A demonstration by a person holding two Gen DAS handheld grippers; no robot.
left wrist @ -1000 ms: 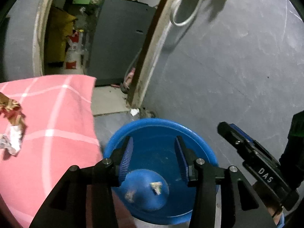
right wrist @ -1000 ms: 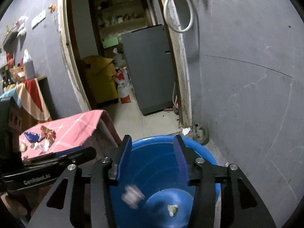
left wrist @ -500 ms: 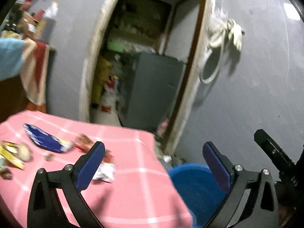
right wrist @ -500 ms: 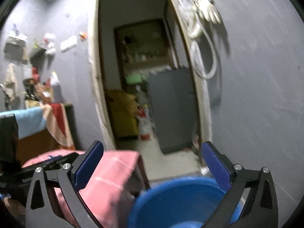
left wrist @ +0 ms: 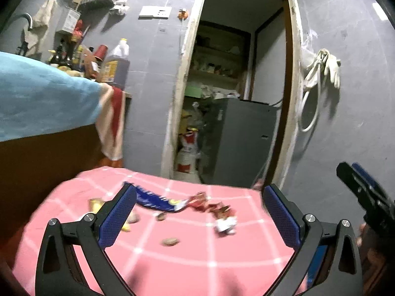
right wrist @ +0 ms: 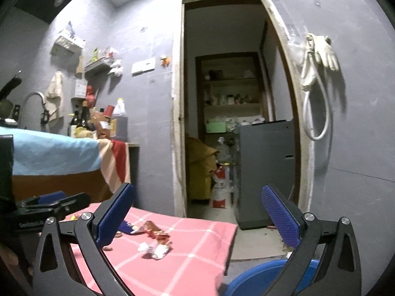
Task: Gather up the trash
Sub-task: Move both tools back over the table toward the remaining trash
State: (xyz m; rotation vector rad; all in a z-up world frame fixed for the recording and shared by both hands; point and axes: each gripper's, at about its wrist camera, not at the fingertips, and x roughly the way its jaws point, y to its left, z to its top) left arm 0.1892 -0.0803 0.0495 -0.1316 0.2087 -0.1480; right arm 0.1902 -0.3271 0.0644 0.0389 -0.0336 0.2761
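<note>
- Grey-walled kitchen, open doorway behind; the low counter (left wrist: 197, 259) wore a pink checked cloth and carried the remaining trash.
- Left claw (left wrist: 200, 218) was released, jaws spread wide, having just opened; nothing sat between them. It hovered above the near edge of the cloth, aimed across it.
- Right claw (right wrist: 197, 218) was likewise released, just opened, and empty, sitting out past the cloth's right end.
- Blue basin (right wrist: 259, 278), the drop point, sat on the floor just beside the counter's right end, below the right claw. Only its rim showed.
- Trash on the cloth: a long blue wrapper (left wrist: 158, 201) toward the far side, a red wrapper (left wrist: 212, 204) touching its right end, a crumpled white wrapper (left wrist: 226, 224) just beside that, yellow wrappers (left wrist: 96, 204) partly hidden behind the left claw's finger, and a small brown scrap (left wrist: 170, 241) nearer the camera.
- Step, as I read it: both claws empty and facing the pile, so a fresh pick.
- Next move: lower the left claw over one piece, probably the brown scrap or white wrapper, straddle it, then clench. The right claw suits the white wrapper, which lies nearest the basin.
- Risk: thin wrappers lie flat, so the pads may catch cloth instead.
</note>
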